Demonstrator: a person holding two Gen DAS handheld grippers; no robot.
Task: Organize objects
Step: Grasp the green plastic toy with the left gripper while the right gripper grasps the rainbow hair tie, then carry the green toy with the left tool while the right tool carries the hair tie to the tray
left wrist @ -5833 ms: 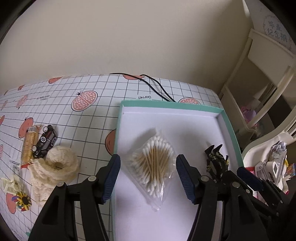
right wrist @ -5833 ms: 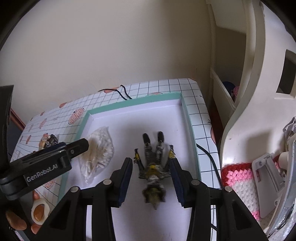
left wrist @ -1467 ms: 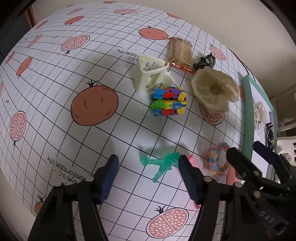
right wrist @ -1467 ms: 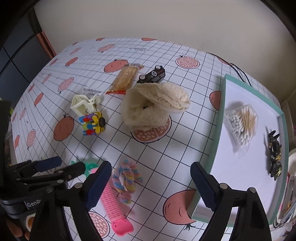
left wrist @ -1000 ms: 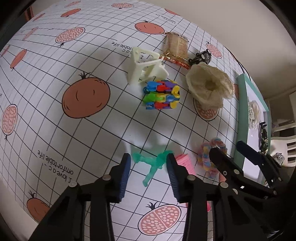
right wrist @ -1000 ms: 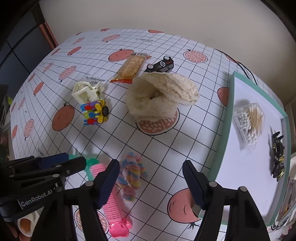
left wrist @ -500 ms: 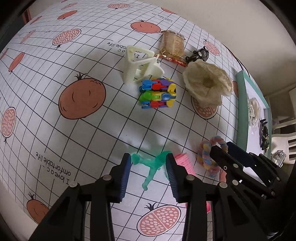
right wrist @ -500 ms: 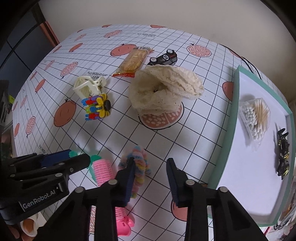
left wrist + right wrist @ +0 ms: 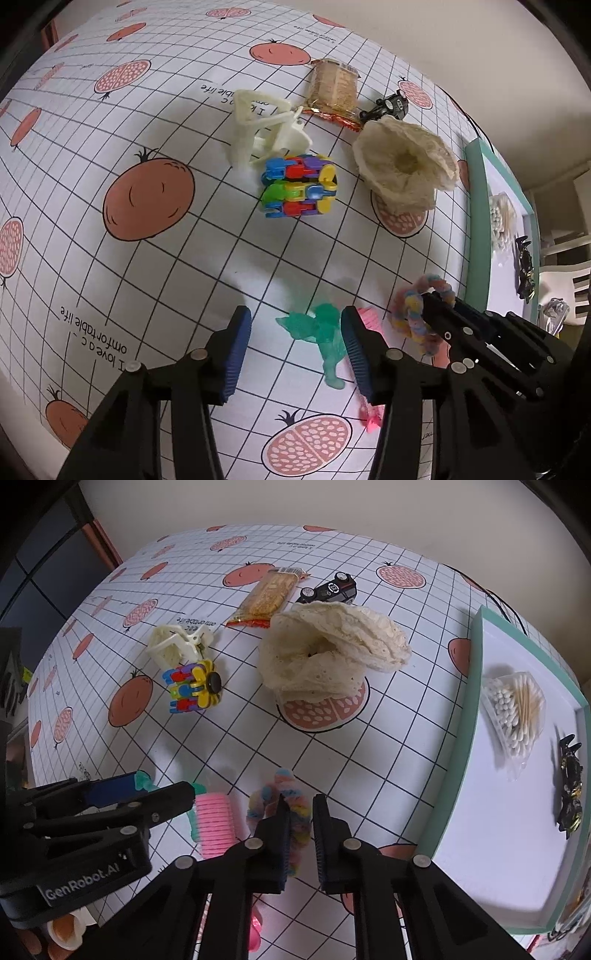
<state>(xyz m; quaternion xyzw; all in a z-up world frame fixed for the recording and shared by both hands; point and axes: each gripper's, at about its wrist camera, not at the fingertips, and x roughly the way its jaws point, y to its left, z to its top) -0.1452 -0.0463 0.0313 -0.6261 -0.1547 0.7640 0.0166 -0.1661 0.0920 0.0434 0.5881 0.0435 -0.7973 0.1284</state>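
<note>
A pastel rainbow scrunchie lies on the pomegranate-print tablecloth near the front edge. My right gripper is shut on the scrunchie's right side, which fills the narrow gap between the fingers. The left wrist view shows the same scrunchie under the right gripper's tip. My left gripper stands open over a green plastic figure, which touches only the right finger. A pink comb lies between the two grippers. The teal-rimmed white tray at the right holds a bag of cotton swabs and a black-and-gold toy.
Farther back on the cloth lie a cream lace fabric piece, a multicoloured block toy, a cream hair claw, a snack packet and a black toy car. A wall rises behind the table.
My right gripper has dropped onto the pastel scrunchie and its fingers have come together on it. The left gripper narrowed earlier and now holds still over the green figure.
</note>
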